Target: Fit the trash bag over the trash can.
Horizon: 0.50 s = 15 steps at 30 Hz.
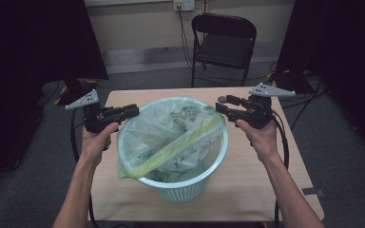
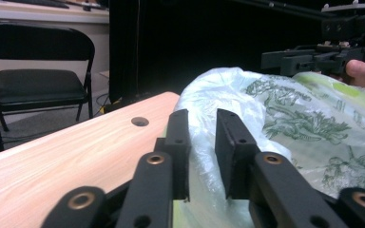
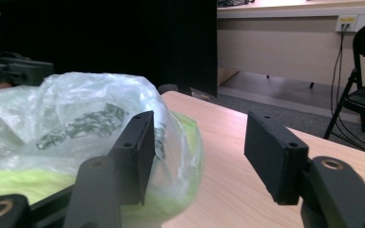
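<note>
A pale green waste basket [image 1: 185,190] stands in the middle of the wooden table [image 1: 266,175]. A clear plastic bag [image 1: 171,128] with green print and a yellow-green band [image 1: 180,145] lines it and bulges over the rim. My left gripper [image 1: 134,111] points at the bag's left edge; in its own view the left gripper [image 2: 202,118] has its jaws a narrow gap apart, with bag film [image 2: 285,118] showing just behind. My right gripper [image 1: 218,108] is at the right rim. In its own view the right gripper [image 3: 197,126] stands wide open beside the bag [image 3: 76,118].
A black folding chair [image 1: 223,42] stands behind the table's far edge. Near the far right edge of the tabletop is a small round hole [image 2: 139,121]. Cables trail from both grippers down the table's sides. Dark curtains hang left and right.
</note>
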Tool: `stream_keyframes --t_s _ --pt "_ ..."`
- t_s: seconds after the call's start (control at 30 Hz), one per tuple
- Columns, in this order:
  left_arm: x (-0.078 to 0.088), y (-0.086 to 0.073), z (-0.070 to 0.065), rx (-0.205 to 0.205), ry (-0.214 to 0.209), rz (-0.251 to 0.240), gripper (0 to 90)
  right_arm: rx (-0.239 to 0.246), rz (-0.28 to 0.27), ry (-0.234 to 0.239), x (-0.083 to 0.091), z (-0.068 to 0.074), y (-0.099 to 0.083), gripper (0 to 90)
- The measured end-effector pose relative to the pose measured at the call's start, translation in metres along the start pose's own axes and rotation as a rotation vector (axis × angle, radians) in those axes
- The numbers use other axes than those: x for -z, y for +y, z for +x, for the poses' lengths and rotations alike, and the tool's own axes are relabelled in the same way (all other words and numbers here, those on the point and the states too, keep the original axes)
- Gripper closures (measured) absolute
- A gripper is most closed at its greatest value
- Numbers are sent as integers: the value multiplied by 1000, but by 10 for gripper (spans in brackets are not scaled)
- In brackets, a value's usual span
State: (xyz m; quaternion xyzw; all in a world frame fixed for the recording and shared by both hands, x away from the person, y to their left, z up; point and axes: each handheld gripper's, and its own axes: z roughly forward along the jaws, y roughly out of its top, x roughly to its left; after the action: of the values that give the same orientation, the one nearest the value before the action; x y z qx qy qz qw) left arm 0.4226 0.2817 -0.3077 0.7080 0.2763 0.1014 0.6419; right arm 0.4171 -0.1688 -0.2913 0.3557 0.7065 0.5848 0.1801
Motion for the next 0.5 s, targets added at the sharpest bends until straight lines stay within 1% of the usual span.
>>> stream_keyframes --t_s 0.03,0.07,0.13,0.27,0.33,0.4,0.43,0.47,0.5 --pt "4 -1 1 6 -2 -10 869 5 -3 5 0 1 1 425" --pt "6 -2 2 16 -6 -12 900 3 -4 4 0 2 2 421" --pt "12 -4 1 0 0 -12 900 3 -8 13 -1 5 4 416" --pt "27 -11 -7 -30 23 23 900 9 -6 29 -5 10 7 407" --pt "35 -17 -12 -17 13 14 900 11 -7 33 -7 12 9 406" --pt "41 -21 -16 -27 9 16 900 16 1 41 -9 14 10 404" --pt "44 -22 -18 -21 1 17 900 18 6 41 -11 15 11 403" --pt "46 -23 -19 -15 -5 7 900 20 8 44 -12 16 11 403" --pt "47 -23 -19 -20 -5 3 900 23 6 45 -12 17 12 402"
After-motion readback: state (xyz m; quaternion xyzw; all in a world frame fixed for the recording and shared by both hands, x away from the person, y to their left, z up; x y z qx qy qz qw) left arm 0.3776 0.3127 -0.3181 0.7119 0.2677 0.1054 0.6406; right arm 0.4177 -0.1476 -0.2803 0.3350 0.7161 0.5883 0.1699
